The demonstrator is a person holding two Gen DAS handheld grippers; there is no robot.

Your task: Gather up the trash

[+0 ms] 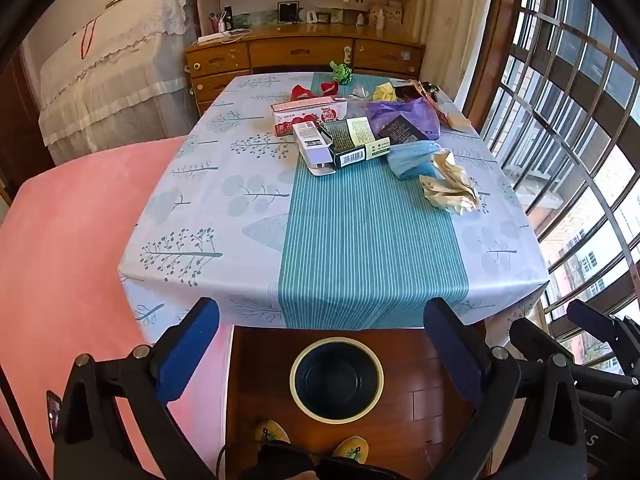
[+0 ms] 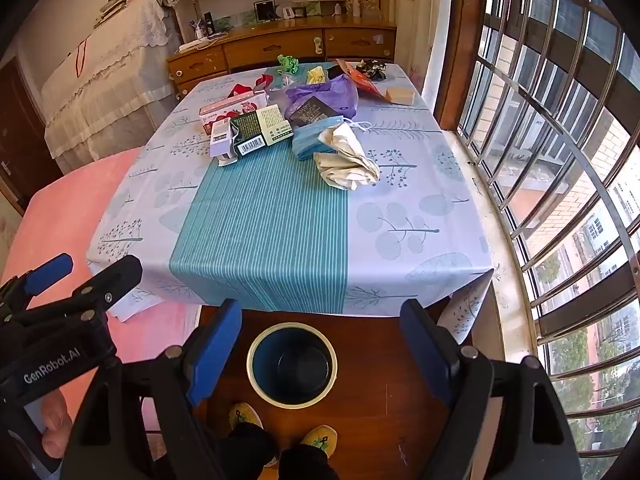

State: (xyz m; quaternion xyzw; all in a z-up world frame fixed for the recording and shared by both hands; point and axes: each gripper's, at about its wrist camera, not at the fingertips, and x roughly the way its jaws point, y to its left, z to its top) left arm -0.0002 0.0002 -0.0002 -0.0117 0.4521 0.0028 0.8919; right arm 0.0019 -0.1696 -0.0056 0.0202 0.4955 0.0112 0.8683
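Trash lies on the far half of the table (image 1: 360, 248): a crumpled cream paper (image 1: 450, 186) (image 2: 348, 160), a blue face mask (image 1: 412, 158) (image 2: 314, 138), a green-black box (image 1: 352, 142) (image 2: 260, 128), a white box (image 1: 314, 148), a red-white carton (image 1: 308, 114), a purple bag (image 1: 404, 114) (image 2: 324, 96) and small wrappers behind. A dark bin with a cream rim (image 1: 337, 380) (image 2: 292, 364) stands on the floor below the table's near edge. My left gripper (image 1: 328, 352) and right gripper (image 2: 320, 352) are open and empty, held above the bin, short of the table.
A pink bed (image 1: 80, 260) lies left of the table. A barred window (image 1: 580, 140) runs along the right. A wooden dresser (image 1: 304, 52) stands behind the table. The person's feet in yellow slippers (image 1: 312, 440) are by the bin.
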